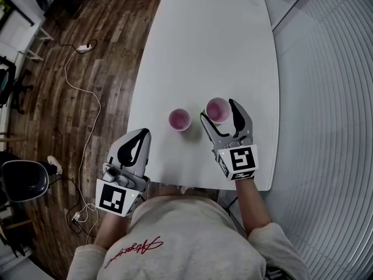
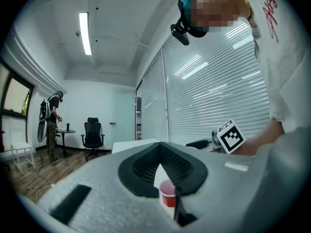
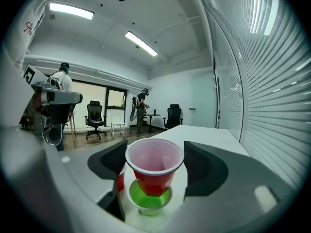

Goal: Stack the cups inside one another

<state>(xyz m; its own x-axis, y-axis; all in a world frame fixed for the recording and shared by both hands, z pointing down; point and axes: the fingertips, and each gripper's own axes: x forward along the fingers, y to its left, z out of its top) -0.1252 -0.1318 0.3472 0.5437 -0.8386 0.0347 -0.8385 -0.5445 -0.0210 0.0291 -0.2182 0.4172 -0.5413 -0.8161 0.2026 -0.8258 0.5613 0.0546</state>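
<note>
Left gripper (image 1: pixel 141 134) is idling nearest the body, at the near left corner of the white table (image 1: pixel 210 39). Its jaws are closed together on nothing.

Right gripper (image 1: pixel 218 111) is reaching in over the near edge. Its jaws are standing wide and, from the look of it, pressing on the upper wall of a red cup (image 3: pixel 154 166). That cup is hanging upright, its base just entering the mouth of a green cup (image 3: pixel 149 201) standing on the table beneath. The second red cup (image 1: pixel 179 119) is sitting upright just to the left, apart from both grippers.

Step in hand, as I'm reading it: nesting the red cup into the green cup.
- Keep the red cup upright and centred over the green rim.
- Bring it straight down.
- Squeeze lightly, since the thin wall would probably buckle.
- Let go only once it is seated.

The green cup is standing unheld, so an off-centre push could be tipping or sliding it.

Count:
- Cups: three (two red, one green)
- Grippers: two
- Table: one
</note>
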